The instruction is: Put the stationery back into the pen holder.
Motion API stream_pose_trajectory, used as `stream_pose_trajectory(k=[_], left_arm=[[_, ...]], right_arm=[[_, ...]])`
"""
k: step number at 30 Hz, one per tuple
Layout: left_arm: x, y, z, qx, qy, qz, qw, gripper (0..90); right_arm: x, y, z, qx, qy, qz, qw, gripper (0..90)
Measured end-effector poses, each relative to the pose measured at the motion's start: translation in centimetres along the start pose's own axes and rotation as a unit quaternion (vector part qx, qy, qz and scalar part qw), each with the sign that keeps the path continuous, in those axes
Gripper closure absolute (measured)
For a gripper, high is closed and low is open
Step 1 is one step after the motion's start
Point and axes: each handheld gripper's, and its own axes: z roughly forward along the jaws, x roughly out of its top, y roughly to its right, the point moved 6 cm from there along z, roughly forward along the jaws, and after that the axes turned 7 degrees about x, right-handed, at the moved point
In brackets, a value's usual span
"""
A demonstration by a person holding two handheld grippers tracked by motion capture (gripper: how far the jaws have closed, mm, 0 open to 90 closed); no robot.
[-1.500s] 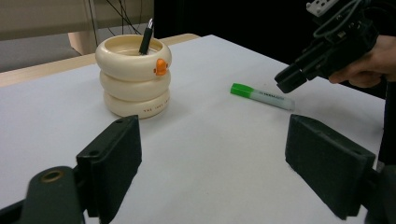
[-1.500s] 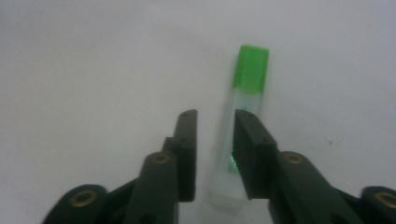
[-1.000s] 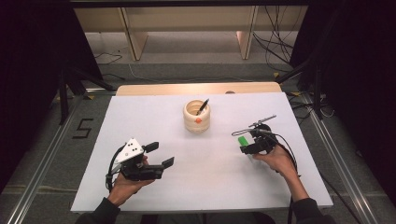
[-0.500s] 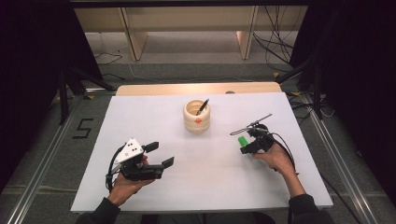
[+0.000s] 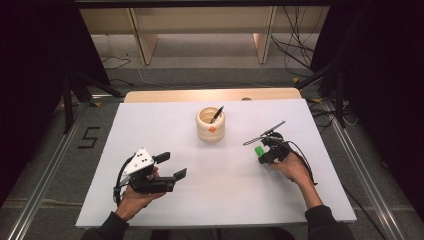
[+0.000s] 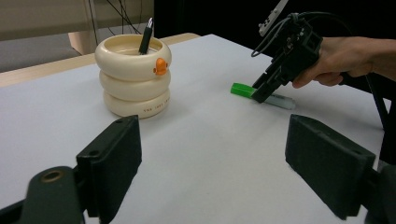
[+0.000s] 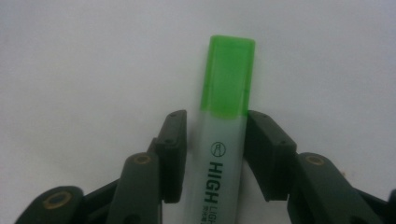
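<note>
One highlighter (image 7: 223,140) with a green cap lies flat on the white counter (image 5: 165,125), right of centre in the high view, and runs up the middle of the right gripper view between the two black jaws. Those jaws have just been closing; the right-hand one meets the pale barrel just below the cap, while whether the left-hand one touches it I cannot tell. The right gripper (image 5: 267,150) tips steeply down onto the highlighter, the hand behind it reaching in from the lower right with the wrist raised. At lower left of the high view the left gripper (image 5: 170,166) is held low and roughly level, jaws spread wide on nothing. A cream pen holder (image 5: 210,125) with a dark pen (image 5: 216,114) in it stands at centre.
</note>
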Motion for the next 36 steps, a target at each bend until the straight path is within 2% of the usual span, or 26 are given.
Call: stream_pose_trajectory(k=[4,15,20,26,27,28,29,33,36], left_arm=[[0.0,0.0,0.0,0.0,0.001,0.0,1.0,17.9],[0.0,0.0,0.0,0.0,0.001,0.001,1.0,18.0],[0.0,-0.1,0.0,0.0,0.001,0.003,1.0,18.0],[0.0,-0.1,0.0,0.001,0.001,0.002,1.0,18.0],[0.0,-0.1,0.0,0.001,0.002,0.002,1.0,18.0],[0.0,-0.1,0.0,0.001,0.001,0.003,1.0,18.0],[0.0,-0.1,0.0,0.001,0.001,0.003,1.0,18.0],[0.1,-0.1,-0.1,0.0,0.003,-0.004,1.0,18.0],[0.1,-0.2,0.0,-0.002,0.005,-0.01,0.9999,18.0]], right_arm=[[0.1,0.0,0.1,-0.014,-0.004,-0.008,0.9999,63.6],[0.1,0.1,-0.1,-0.011,-0.004,-0.004,0.9999,67.1],[0.3,0.3,-0.8,0.0,0.018,-0.002,0.9998,67.2],[0.6,0.6,-2.4,0.019,0.068,0.006,0.9975,67.2],[0.6,0.6,-2.4,0.019,0.068,0.006,0.9975,67.2],[0.7,0.6,-2.7,0.019,0.079,0.008,0.9967,67.2],[1.0,0.6,-3.3,0.023,0.101,0.01,0.9946,67.2],[1.5,0.5,-4.5,0.03,0.145,0.012,0.9889,67.2],[2.0,0.4,-5.2,0.039,0.18,0.012,0.9828,67.2]])
